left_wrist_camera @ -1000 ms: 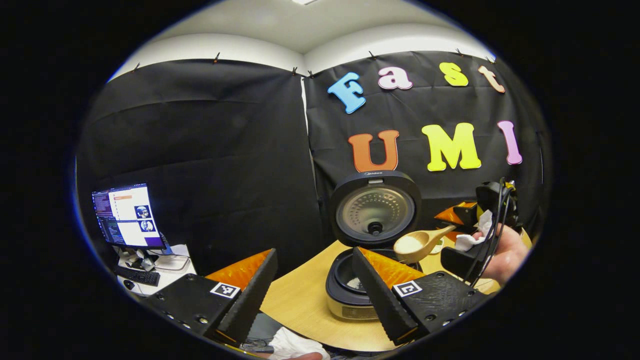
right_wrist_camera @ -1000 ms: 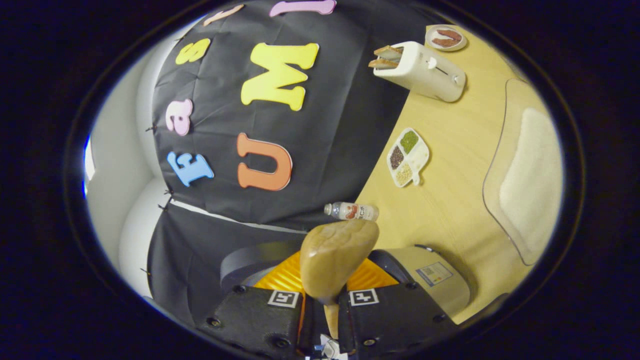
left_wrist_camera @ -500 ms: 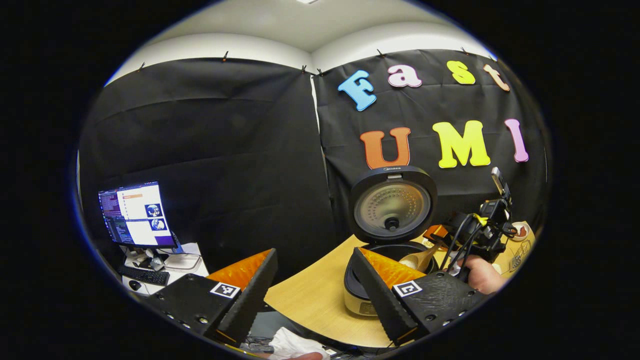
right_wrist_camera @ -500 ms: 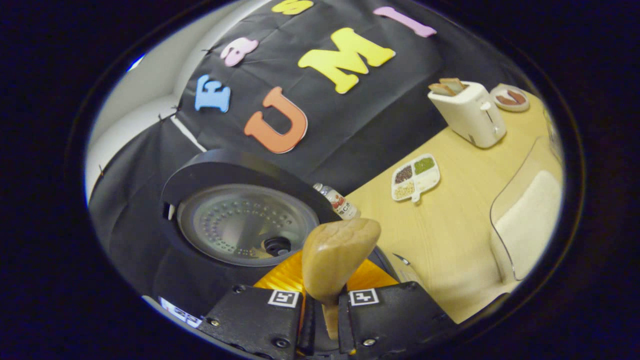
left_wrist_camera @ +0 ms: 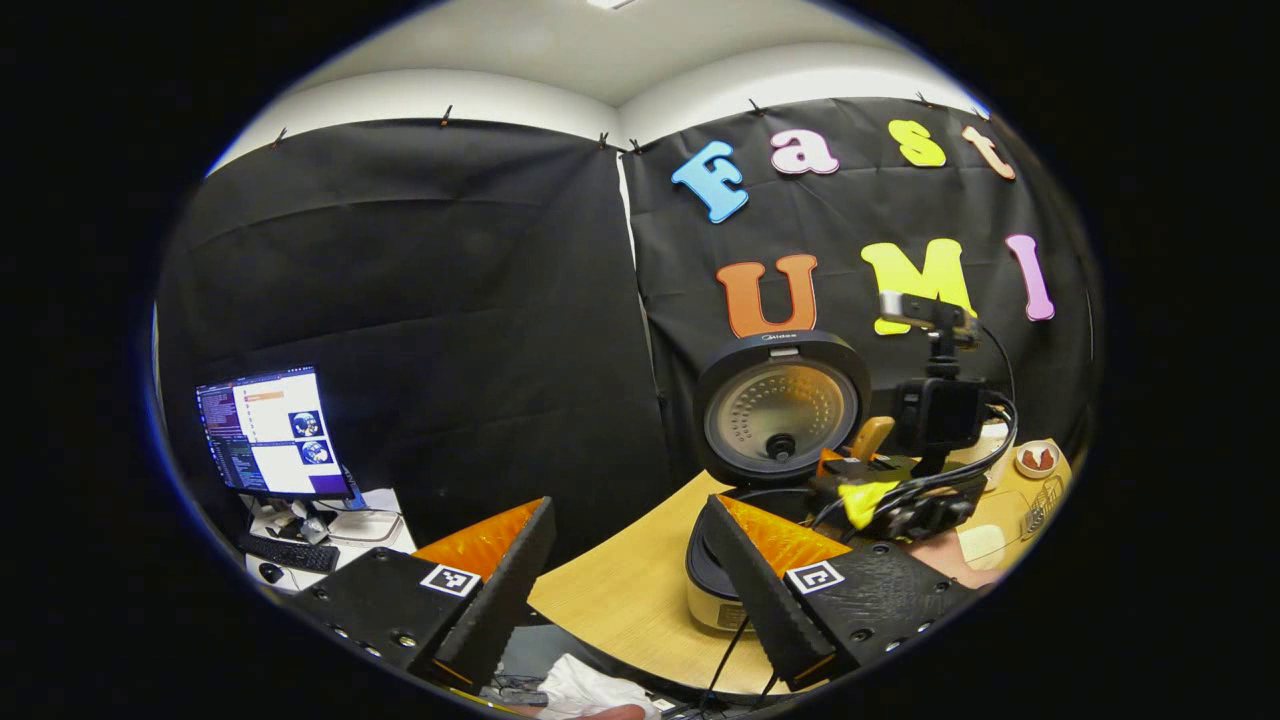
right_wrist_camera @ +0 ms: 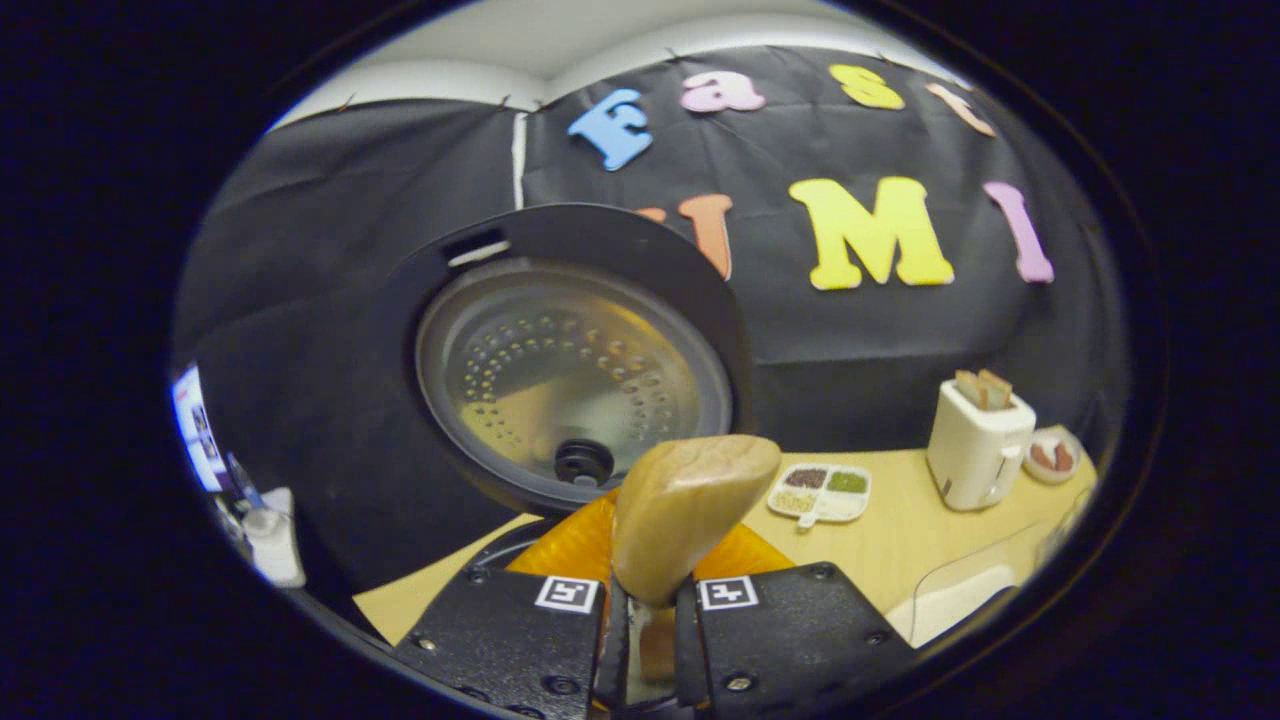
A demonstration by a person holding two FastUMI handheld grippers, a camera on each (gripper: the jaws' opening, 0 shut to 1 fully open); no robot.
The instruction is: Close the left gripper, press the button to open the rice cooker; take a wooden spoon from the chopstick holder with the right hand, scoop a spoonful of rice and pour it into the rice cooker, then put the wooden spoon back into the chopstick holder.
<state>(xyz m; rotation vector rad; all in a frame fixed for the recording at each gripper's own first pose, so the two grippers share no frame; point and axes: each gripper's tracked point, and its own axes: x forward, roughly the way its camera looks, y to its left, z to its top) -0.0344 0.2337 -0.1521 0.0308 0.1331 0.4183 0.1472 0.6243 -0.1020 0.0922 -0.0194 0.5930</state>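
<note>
2 bread slices stand in toaster (right_wrist_camera: pixel 978 447) beside sectioned tray (right_wrist_camera: pixel 820 492).

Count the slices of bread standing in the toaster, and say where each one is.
2. Both stand in the top of the white toaster, side by side: one slice on the left, the other slice on the right. None seems hidden.

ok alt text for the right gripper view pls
The right gripper is shut on a wooden spoon, bowl raised before the rice cooker's open lid. A toaster and divided dish sit on the table.
</note>
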